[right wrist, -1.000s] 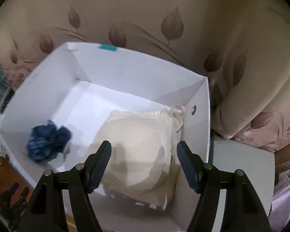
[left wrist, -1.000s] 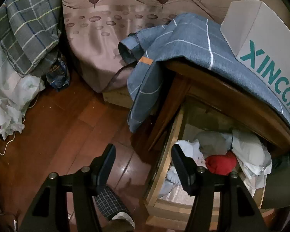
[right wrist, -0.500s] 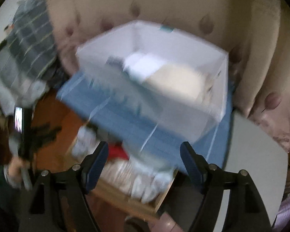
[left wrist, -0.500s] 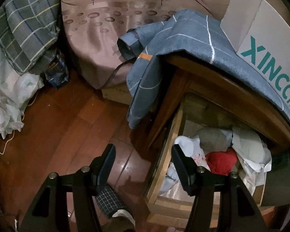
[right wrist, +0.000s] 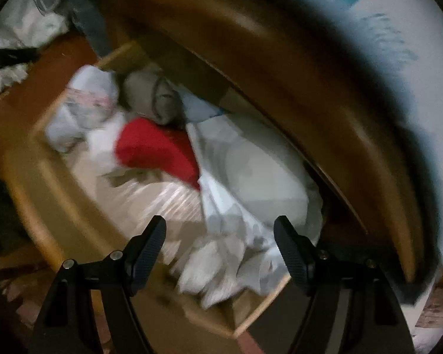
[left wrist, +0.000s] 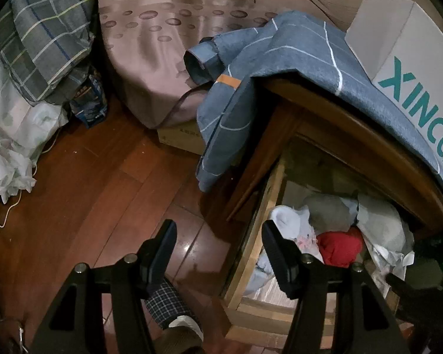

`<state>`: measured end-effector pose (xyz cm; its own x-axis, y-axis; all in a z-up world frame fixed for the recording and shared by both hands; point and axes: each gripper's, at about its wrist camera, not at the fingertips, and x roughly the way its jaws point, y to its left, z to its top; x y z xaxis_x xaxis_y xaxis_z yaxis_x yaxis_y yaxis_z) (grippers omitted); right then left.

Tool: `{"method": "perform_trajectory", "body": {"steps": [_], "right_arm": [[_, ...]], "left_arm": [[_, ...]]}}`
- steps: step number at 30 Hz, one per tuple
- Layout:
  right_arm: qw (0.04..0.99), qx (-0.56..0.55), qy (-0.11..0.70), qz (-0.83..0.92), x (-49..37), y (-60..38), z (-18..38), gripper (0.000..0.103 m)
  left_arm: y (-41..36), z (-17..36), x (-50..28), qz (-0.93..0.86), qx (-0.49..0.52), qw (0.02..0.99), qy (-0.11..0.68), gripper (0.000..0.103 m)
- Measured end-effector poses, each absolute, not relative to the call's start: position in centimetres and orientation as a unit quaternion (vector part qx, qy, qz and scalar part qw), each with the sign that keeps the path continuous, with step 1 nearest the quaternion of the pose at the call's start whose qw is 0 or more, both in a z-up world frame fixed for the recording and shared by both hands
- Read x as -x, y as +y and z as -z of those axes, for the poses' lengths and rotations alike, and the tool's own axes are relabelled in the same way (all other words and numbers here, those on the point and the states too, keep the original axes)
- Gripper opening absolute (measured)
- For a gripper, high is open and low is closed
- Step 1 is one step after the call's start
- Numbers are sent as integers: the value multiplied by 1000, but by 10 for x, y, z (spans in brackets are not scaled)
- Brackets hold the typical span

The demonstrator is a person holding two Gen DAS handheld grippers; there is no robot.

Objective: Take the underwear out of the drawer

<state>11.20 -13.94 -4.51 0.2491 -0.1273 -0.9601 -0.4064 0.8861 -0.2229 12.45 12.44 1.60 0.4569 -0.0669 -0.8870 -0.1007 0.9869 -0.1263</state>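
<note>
Step in hand: reaching into drawer (right wrist: 44, 177) for next piece. My right gripper (right wrist: 220, 236) over open drawer, jaws apart, empty. Left gripper (left wrist: 218, 244) over floor beside drawer, jaws apart, empty. Underwear (right wrist: 251, 183) lies crumpled in drawer: white and pale pieces, red piece (right wrist: 153, 147), grey roll. Next: lower onto white heap, close on one fold only.

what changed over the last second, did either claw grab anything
The right claw swung away from the white box and down to the open drawer; it is now above the pale clothes beside the red piece. Its jaws opened wider early on and hold nothing. The left claw stayed put, open and empty, by the drawer's corner. The drawer's contents look undisturbed.
</note>
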Motion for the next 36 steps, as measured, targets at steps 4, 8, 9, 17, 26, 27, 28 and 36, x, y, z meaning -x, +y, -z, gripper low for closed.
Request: {"method": "perform_trajectory", "body": {"steps": [4,8,9,17,26,27,28,36], "right_arm": [[747,265,605,-69,-126,-134,71,73],[749,344,564,-56,-124,-123,83,83],[746,360,558,-57,-123,-119,87,84],[670,511,535,-58,-108,-102,140,76],[688,474,548,-31,-127,-121,134,37],[691,468,550,-38,-126,-122,132,25],[692,463,552,-43,-125,-122,131,16],[721,257,629,-135,-116,-142,79,6]], "left_arm": [[125,-14,-125,-4,85,847,526,61],[125,-10,-127,0,92,840,535,61],[125,-10,-128,1,93,838,537,61],[121,-8,-127,-1,87,838,539,61],[118,-6,-128,0,77,836,543,61],[117,-6,-128,1,76,836,543,61],[117,-6,-128,0,74,837,542,61],[120,-5,-129,-3,78,835,545,61]]}}
